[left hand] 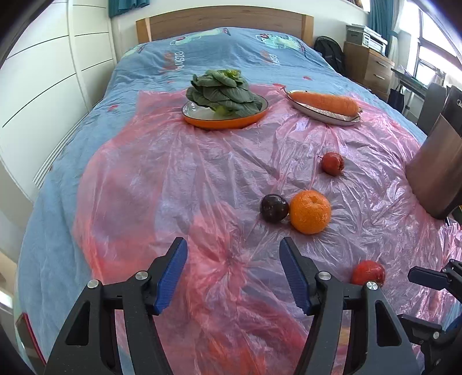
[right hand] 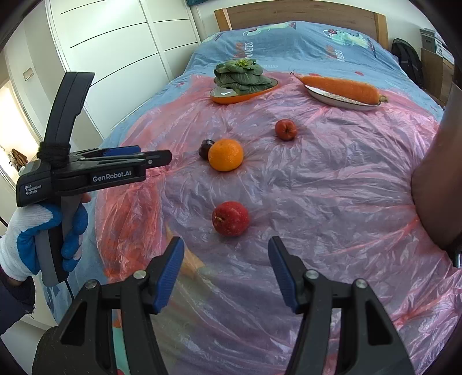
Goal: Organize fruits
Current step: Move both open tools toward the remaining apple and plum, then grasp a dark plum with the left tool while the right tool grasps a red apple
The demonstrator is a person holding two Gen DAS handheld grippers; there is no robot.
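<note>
Both hand-held grippers [left hand: 233, 271] [right hand: 226, 271] angled downward, jaws apart, nothing between.

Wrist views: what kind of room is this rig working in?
Most likely a bedroom. The fruit lies on a pink plastic sheet spread over a bed with a wooden headboard; white wardrobe doors stand beside it.

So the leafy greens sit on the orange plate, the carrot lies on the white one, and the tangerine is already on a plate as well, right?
Not quite. The tangerine lies loose on the pink plastic sheet, touching a dark plum, as the right wrist view shows. The leafy greens do sit on the orange plate, and the carrot on the white plate.
</note>
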